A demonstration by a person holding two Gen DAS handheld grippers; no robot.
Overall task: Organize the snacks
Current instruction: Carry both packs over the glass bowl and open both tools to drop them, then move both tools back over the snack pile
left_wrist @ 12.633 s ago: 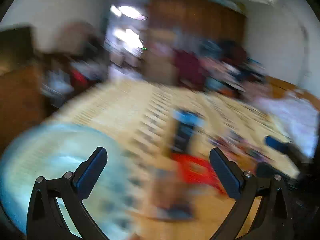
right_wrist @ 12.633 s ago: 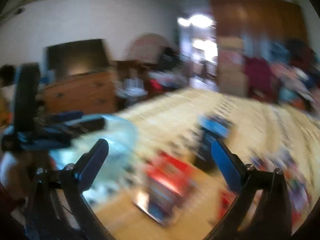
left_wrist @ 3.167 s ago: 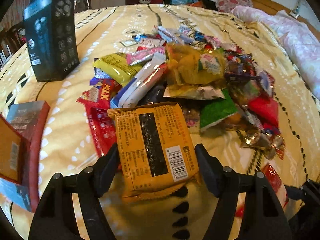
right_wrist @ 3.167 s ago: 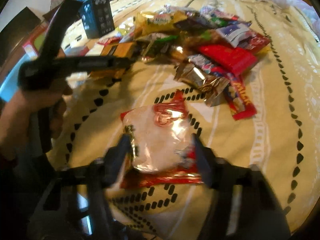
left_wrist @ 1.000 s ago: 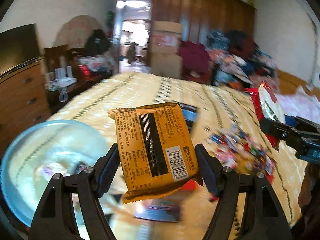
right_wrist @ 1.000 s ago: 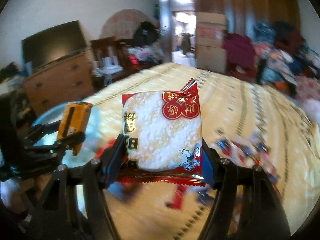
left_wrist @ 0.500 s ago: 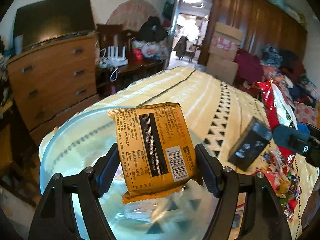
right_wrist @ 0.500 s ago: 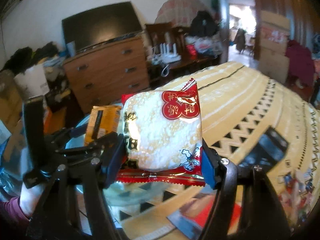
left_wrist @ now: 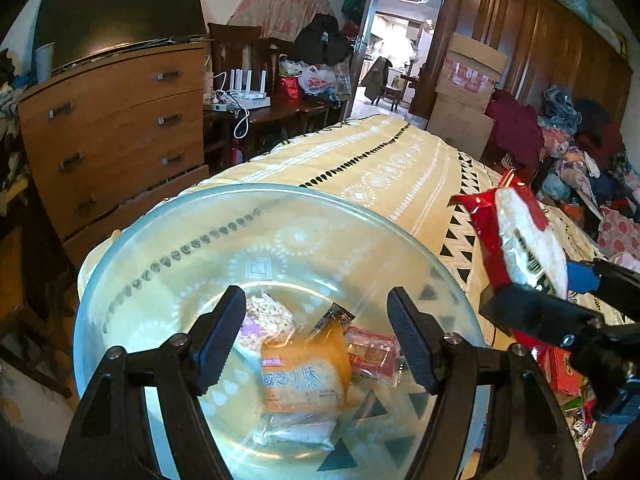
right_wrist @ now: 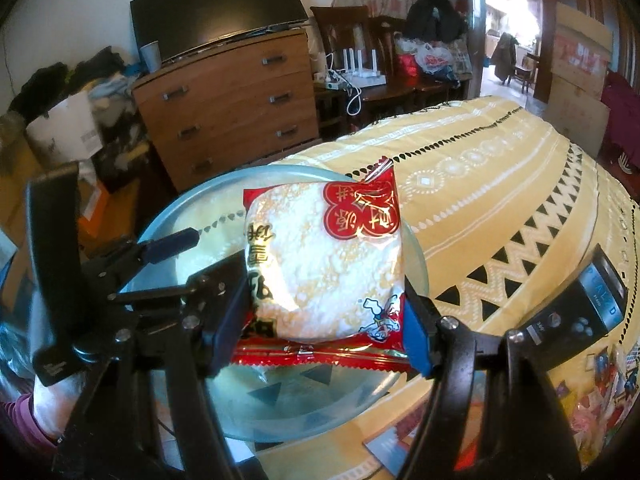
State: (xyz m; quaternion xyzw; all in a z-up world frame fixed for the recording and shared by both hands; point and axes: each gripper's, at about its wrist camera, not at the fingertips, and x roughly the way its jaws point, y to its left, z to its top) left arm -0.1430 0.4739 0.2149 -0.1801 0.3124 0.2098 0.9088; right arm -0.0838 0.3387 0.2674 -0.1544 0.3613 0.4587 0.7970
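A clear glass bowl (left_wrist: pixel 280 190) stands on the yellow patterned bedspread. My left gripper (left_wrist: pixel 315 300) hangs open above it with nothing between its fingers. The orange packet (left_wrist: pixel 304 372) lies in the bowl below, beside a peanut packet (left_wrist: pixel 264 316) and a pink-red packet (left_wrist: pixel 372 350). My right gripper (right_wrist: pixel 326 312) is shut on a red-and-white rice cracker packet (right_wrist: pixel 324 256) and holds it over the bowl's rim (right_wrist: pixel 192 192). From the left wrist view that cracker packet (left_wrist: pixel 516 240) hangs just right of the bowl. In the right wrist view the left gripper (right_wrist: pixel 196 264) reaches in from the left.
A wooden dresser (left_wrist: pixel 112 128) with a television on top stands behind the bowl. A black box (right_wrist: pixel 580 312) lies on the bedspread to the right, near loose snacks (right_wrist: pixel 600 380). A hand with a maroon sleeve (right_wrist: pixel 52 400) holds the left gripper. The bed edge is close beside the bowl.
The orange packet has left the left gripper's jaws and now lies in the bowl. Both grippers have swung from the snack pile to above the bowl.
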